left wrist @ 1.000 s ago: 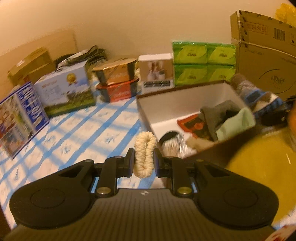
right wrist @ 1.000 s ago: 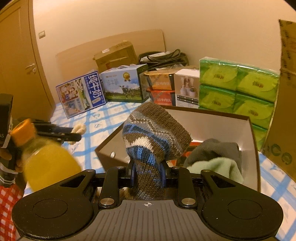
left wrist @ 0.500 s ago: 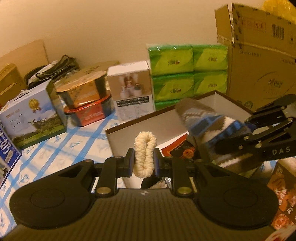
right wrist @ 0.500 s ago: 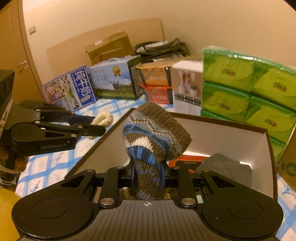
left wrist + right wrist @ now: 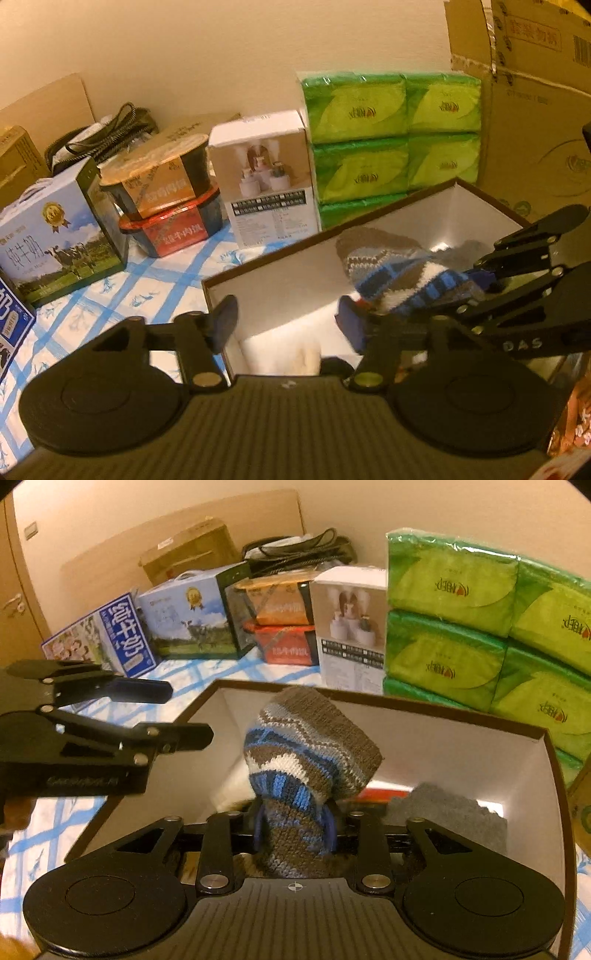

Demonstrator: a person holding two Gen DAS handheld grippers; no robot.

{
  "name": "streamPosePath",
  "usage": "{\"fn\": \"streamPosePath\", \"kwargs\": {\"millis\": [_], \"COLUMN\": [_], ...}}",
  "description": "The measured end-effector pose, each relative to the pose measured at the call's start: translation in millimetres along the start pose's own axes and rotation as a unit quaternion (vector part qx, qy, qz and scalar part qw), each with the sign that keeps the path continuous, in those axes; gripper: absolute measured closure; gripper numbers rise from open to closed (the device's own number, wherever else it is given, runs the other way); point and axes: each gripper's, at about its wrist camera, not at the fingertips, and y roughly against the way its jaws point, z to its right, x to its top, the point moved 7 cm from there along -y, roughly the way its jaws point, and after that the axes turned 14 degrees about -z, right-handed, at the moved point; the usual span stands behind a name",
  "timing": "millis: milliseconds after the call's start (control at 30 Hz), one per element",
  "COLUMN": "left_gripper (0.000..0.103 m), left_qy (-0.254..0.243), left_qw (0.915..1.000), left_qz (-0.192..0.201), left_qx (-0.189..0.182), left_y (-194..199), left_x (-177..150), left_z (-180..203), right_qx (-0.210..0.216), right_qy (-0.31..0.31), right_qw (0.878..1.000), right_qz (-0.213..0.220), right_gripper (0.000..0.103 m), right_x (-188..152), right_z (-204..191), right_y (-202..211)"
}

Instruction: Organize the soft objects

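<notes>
An open box with a brown rim (image 5: 258, 266) and white inside (image 5: 443, 746) lies on the blue-checked cloth. My left gripper (image 5: 286, 321) hangs over its near left corner, its jaws opening with nothing between them. Below it a cream scrunchie (image 5: 304, 356) shows as a pale blur inside the box. The right gripper (image 5: 295, 827) is over the box with a grey, blue and white knitted sock (image 5: 314, 746) between its pads, which still touch it as the jaws are opening. In the left wrist view the sock (image 5: 399, 273) sticks out of the right gripper (image 5: 476, 284).
A grey cloth (image 5: 443, 812) and a red item (image 5: 384, 788) lie in the box. Behind it stand green tissue packs (image 5: 391, 147), a white carton (image 5: 266, 184), stacked noodle bowls (image 5: 166, 199) and milk cartons (image 5: 55, 236). A large cardboard box (image 5: 535, 110) rises at the right.
My left gripper has opened and let go of the cream scrunchie, which dropped into the box. Both grippers moved further over the box. The right jaws have widened slightly around the sock.
</notes>
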Motion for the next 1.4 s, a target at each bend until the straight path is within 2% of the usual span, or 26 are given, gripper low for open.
{"fn": "streamPosePath", "kwargs": {"millis": [67,233,400,567,800,900,1167,1400], "left_gripper": [0.039,0.038,0.038,0.038,0.035,0.034,0.030,0.025], "left_qy": [0.007,0.018,0.040,0.072,0.129,0.151,0.155,0.160], "left_qw": [1.0000,0.9998,0.9991,0.9972,0.9910,0.9876,0.9865,0.9867], "left_qz": [0.003,-0.001,-0.010,-0.013,-0.011,-0.011,-0.001,0.009], "left_qx": [0.000,0.002,0.007,0.010,0.033,0.042,0.054,0.028], "left_y": [1.8,6.2,15.2,43.1,111.6,144.5,225.9,282.6], "left_x": [1.0,-3.3,-16.9,-34.5,-75.6,-97.4,-146.4,-187.1], "left_z": [-2.5,-11.0,-20.3,-32.1,-48.1,-48.1,-9.7,53.1], "right_qx": [0.007,-0.009,-0.015,-0.013,-0.010,-0.011,-0.008,-0.016], "right_qy": [-0.012,-0.017,-0.029,-0.033,-0.055,-0.063,-0.075,-0.078], "right_qw": [1.000,1.000,0.999,0.999,0.997,0.996,0.994,0.994], "right_qz": [0.006,0.021,0.024,0.026,0.048,0.060,0.074,0.077], "right_gripper": [0.048,0.036,0.035,0.035,0.033,0.029,0.025,0.023], "right_x": [5.2,11.4,0.7,-22.7,-67.8,-89.3,-149.0,-204.7], "right_z": [-1.4,-2.5,1.8,-2.5,-10.1,-14.6,-35.3,-61.4], "right_y": [-1.3,2.9,17.2,47.6,115.0,145.5,216.6,263.7]}}
